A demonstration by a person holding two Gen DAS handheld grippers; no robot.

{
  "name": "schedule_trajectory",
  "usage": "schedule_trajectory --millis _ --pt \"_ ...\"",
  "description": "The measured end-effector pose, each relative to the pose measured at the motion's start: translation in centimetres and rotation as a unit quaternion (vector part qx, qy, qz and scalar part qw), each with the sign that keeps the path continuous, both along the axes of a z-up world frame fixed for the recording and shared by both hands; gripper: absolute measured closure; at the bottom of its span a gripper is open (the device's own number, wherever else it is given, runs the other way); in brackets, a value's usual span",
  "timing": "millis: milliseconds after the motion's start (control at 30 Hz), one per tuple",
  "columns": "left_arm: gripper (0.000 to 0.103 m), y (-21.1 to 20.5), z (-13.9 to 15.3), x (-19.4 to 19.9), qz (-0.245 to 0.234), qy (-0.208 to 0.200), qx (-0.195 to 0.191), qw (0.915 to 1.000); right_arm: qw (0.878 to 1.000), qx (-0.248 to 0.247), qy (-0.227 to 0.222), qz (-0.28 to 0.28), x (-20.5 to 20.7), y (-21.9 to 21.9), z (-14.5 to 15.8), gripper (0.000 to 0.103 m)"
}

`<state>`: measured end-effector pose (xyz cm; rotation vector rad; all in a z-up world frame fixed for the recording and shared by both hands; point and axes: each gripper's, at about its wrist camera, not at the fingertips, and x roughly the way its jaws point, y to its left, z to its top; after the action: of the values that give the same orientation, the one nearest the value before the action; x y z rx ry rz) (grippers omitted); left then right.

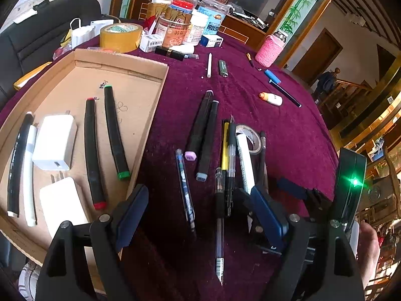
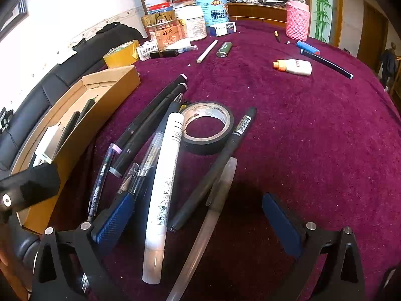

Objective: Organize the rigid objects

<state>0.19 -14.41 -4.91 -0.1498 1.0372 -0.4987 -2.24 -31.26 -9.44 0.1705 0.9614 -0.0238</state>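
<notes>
Saw right tongs [image 2: 198, 222] gaping wide, empty; white marker [image 2: 164, 188] between pads, long axis pointing away. Left tongs [image 1: 200, 215] wide, empty.

Right tongs [image 2: 198, 222]: bare tabletop [image 2: 313, 130] ahead and to the right. Pens [image 2: 163, 175] crowd between and left of them; tape roll [image 2: 208, 128] just ahead. Left tongs [image 1: 200, 215]: cardboard tray [image 1: 147, 135] wall at left, jars [image 1: 190, 25] far ahead.

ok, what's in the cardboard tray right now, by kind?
Black markers: 3
White marker: 1
White chargers: 2
Total: 6
</notes>
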Motion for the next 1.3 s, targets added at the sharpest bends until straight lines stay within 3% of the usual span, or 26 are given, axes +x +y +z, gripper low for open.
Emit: schedule_trajectory --millis 500,1300 --pt "0.02 1.1 0.0 0.0 -0.003 0.004 -0.03 0.9995 1.0 0.0 0.0 0.0 0.0 0.0 0.0 0.0" --pt "0.02 0.8 -0.3 0.1 -0.005 0.009 -0.02 0.9998 1.0 0.0 0.0 0.0 0.0 0.0 -0.1 0.0"
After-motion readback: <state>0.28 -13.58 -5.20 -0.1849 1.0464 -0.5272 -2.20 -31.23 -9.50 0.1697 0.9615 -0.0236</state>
